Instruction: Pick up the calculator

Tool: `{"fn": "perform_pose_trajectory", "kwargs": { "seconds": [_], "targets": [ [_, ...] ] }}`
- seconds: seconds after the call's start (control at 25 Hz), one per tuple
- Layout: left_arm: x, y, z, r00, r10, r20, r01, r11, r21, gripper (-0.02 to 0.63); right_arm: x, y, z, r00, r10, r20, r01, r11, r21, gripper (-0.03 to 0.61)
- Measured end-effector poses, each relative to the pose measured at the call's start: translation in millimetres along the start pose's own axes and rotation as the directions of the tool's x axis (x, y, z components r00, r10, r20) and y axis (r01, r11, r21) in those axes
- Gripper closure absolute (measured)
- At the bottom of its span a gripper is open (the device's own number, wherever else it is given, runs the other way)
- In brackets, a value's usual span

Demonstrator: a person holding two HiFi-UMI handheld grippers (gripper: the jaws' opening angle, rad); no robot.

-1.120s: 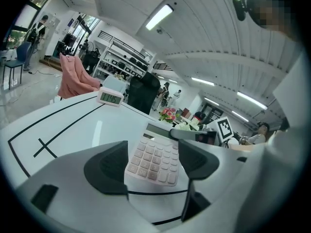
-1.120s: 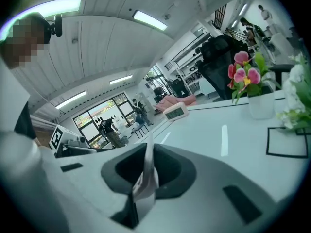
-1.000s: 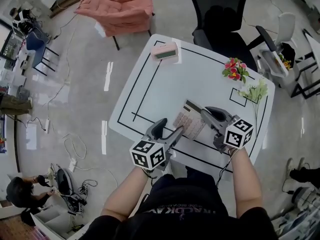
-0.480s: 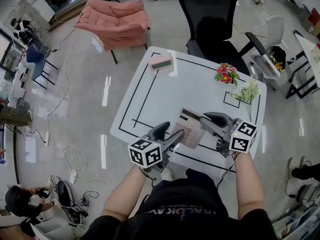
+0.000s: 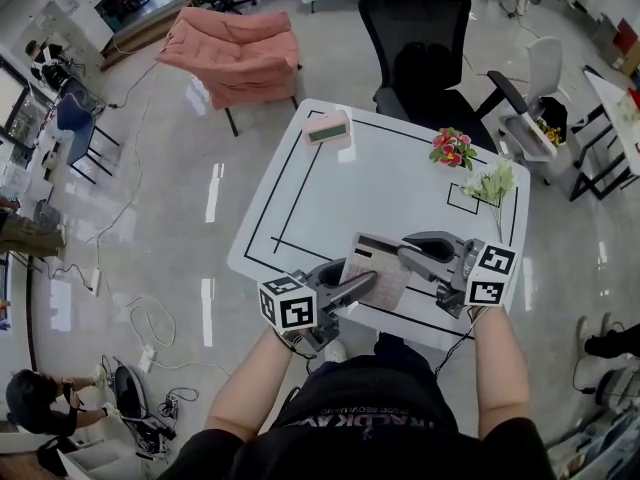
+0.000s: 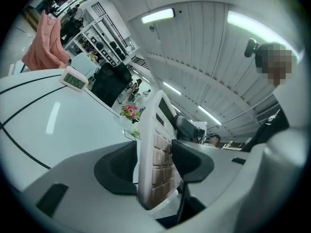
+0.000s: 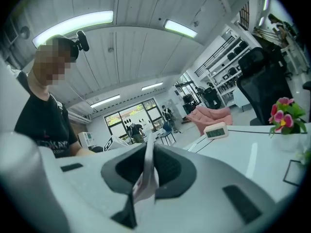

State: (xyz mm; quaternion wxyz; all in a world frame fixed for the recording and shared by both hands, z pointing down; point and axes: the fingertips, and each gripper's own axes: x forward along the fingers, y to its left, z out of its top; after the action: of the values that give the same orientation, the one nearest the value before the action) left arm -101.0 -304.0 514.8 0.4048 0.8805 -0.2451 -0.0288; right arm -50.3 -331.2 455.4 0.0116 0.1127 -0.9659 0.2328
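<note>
The calculator [image 5: 375, 268], white with brownish keys, hangs tilted above the white table [image 5: 340, 188] near its front edge. My right gripper [image 5: 405, 250] is shut on its right edge; in the right gripper view the thin edge [image 7: 146, 178] stands upright, pinched between the pads. My left gripper [image 5: 365, 283] straddles the calculator's lower left end. In the left gripper view the keypad [image 6: 155, 149] stands between the two jaws, which are closing around it; the pads do not press it.
A pink desk clock [image 5: 327, 127] sits at the table's far left corner. Red flowers [image 5: 452, 146] and white flowers [image 5: 500, 181] stand at the right. A black office chair [image 5: 420, 38] is behind the table, a pink armchair [image 5: 235, 48] farther left.
The calculator has come up off the table, held in the right gripper. Both grippers rose, and the left jaws narrowed around its lower end.
</note>
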Motion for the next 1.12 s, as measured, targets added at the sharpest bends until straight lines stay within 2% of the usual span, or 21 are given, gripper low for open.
{"fn": "perform_pose_trajectory", "kwargs": {
  "seconds": [0.08, 0.28, 0.6, 0.72, 0.84, 1.0, 1.12],
  "targets": [
    [-1.1, -7.5, -0.5, 1.0, -0.024, -0.003, 0.024, 1.0, 0.003, 0.44, 0.4, 1.8, 0.8, 1.0, 0.0, 0.002, 0.0, 1.0, 0.004, 0.531],
    [-11.9, -18.3, 3.9, 0.999, -0.024, 0.035, 0.024, 1.0, 0.006, 0.49, 1.9, 3.5, 2.0, 0.998, -0.065, 0.024, 0.065, 0.998, -0.004, 0.515],
    [-44.1, -11.7, 5.1, 0.991, 0.067, 0.117, -0.06, 0.996, -0.061, 0.531, 22.4, 6.6, -9.7, 0.974, -0.228, 0.008, 0.228, 0.971, -0.078, 0.469],
    [-58.8, -8.7, 8.5, 0.985, 0.095, 0.145, -0.085, 0.994, -0.073, 0.537, 19.0, 5.3, -8.1, 0.954, -0.294, 0.059, 0.297, 0.953, -0.054, 0.466],
    [-73.0, -5.1, 11.4, 0.978, 0.118, 0.172, -0.105, 0.991, -0.083, 0.537, 5.5, 2.6, 0.9, 0.921, -0.361, 0.148, 0.365, 0.931, 0.001, 0.466],
    [-87.2, -4.7, 17.6, 0.965, 0.163, 0.206, -0.161, 0.987, -0.026, 0.538, -18.7, 2.2, 6.4, 0.844, -0.492, 0.211, 0.509, 0.86, -0.028, 0.475],
    [-99.5, -12.4, 22.1, 0.953, 0.203, 0.224, -0.218, 0.975, 0.042, 0.538, -35.0, 13.8, 7.8, 0.778, -0.578, 0.245, 0.608, 0.791, -0.064, 0.577]
  ]
}}
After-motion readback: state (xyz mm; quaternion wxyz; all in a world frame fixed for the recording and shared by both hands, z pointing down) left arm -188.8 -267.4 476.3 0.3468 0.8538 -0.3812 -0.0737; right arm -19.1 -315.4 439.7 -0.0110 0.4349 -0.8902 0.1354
